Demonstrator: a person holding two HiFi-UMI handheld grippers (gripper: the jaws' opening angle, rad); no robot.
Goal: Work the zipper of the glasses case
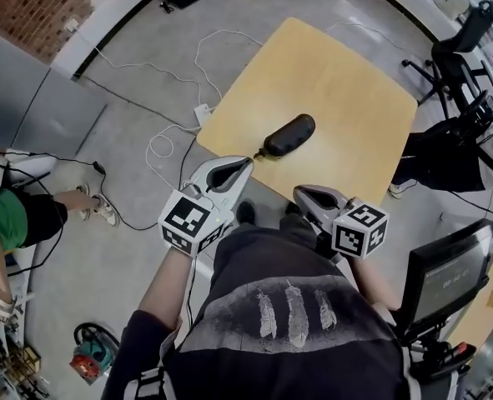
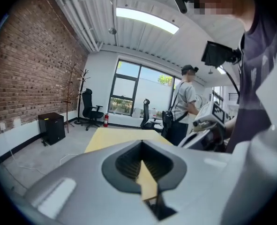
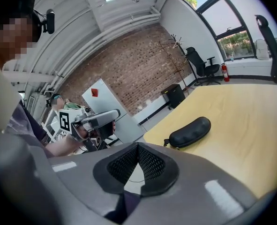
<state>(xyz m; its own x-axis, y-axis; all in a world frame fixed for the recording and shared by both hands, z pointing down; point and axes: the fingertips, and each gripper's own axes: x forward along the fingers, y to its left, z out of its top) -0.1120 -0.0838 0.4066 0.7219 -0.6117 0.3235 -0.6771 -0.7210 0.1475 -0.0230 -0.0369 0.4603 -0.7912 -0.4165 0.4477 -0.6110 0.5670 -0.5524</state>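
A black glasses case lies closed on the wooden table, near its front-left edge, with a small pull tab at its near end. It also shows in the right gripper view as the case. My left gripper hovers just short of the table edge, below and left of the case, shut and holding nothing. My right gripper is held lower, off the table in front of my body, also shut and empty. In the left gripper view only the table top shows, not the case.
White cables and a power strip lie on the floor left of the table. Office chairs and a standing person are at the table's right. A seated person is at far left. A monitor stands at right.
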